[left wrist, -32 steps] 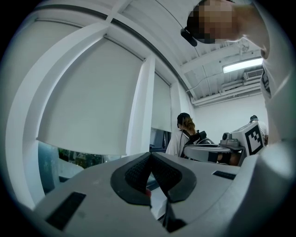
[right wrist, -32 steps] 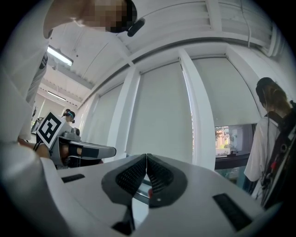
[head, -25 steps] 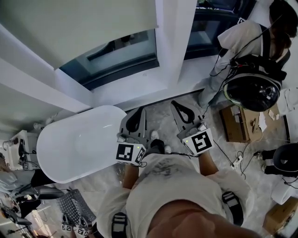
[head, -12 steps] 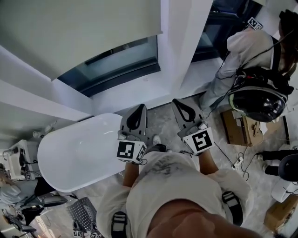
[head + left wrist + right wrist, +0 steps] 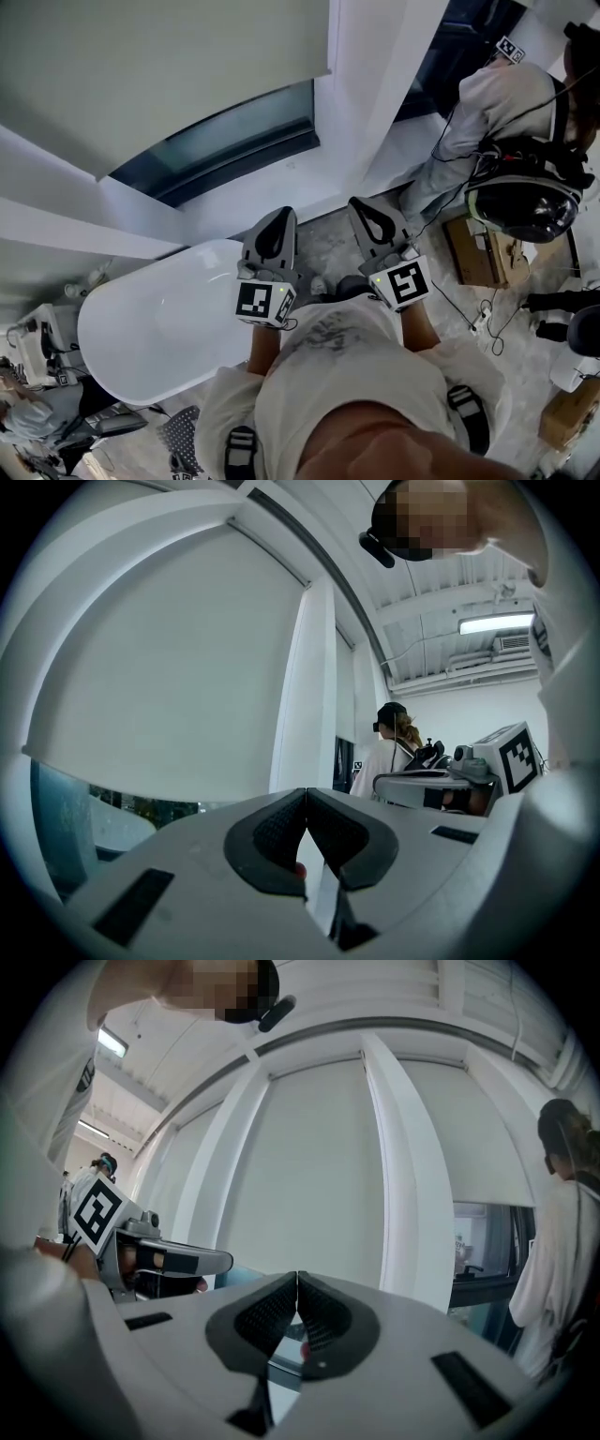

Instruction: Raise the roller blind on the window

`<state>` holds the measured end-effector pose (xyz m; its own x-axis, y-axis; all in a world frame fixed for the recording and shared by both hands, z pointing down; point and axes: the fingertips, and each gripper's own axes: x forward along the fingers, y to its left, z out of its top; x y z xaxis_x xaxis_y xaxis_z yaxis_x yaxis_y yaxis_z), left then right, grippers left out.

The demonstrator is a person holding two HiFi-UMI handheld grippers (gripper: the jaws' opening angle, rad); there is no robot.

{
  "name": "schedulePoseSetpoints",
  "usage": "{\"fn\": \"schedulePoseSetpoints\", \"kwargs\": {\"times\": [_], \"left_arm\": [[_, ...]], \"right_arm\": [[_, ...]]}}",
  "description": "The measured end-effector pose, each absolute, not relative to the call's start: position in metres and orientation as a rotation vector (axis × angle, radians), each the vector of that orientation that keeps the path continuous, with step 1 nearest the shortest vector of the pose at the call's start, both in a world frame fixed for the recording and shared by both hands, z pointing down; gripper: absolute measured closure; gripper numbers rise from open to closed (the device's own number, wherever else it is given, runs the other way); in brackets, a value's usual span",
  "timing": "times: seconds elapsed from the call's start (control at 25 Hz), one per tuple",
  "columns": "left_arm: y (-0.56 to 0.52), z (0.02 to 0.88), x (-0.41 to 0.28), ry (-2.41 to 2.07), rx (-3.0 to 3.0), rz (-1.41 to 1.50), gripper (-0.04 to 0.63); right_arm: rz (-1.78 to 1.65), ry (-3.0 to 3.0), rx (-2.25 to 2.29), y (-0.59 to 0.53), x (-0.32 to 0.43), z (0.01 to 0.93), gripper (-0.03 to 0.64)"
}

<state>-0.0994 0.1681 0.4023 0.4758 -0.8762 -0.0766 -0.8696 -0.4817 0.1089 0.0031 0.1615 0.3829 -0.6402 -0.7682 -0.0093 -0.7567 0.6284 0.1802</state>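
The off-white roller blind (image 5: 159, 66) covers the upper part of the window at the head view's top left. Dark glass (image 5: 220, 141) shows below its bottom edge. My left gripper (image 5: 278, 217) and right gripper (image 5: 364, 204) are held side by side, pointing level at the window wall, short of the sill. Both are shut with nothing between the jaws. In the left gripper view the shut tips (image 5: 306, 794) sit below the blind (image 5: 178, 667). In the right gripper view the shut tips (image 5: 297, 1277) point at another blind panel (image 5: 309, 1166) beside a white mullion (image 5: 412, 1185).
A white bathtub (image 5: 112, 328) stands to the left below the window. A white pillar (image 5: 375, 84) divides the windows. Another person (image 5: 497, 103) with a black helmet (image 5: 525, 202) stands at the right near a cardboard box (image 5: 473, 248) and floor cables.
Both grippers have moved together toward the window wall, still shut. The blind and sill look nearer, and the bathtub has slid lower in the head view.
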Motion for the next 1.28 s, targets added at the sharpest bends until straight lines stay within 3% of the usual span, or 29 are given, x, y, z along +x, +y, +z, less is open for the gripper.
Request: {"fn": "schedulePoseSetpoints", "kwargs": {"times": [1.28], "left_arm": [[0.013,0.396,-0.068,-1.561,2.645,-0.163,0.586]], "right_arm": [[-0.156,-2.843,1.248,0.001,0.020,0.382,0.555]]}}
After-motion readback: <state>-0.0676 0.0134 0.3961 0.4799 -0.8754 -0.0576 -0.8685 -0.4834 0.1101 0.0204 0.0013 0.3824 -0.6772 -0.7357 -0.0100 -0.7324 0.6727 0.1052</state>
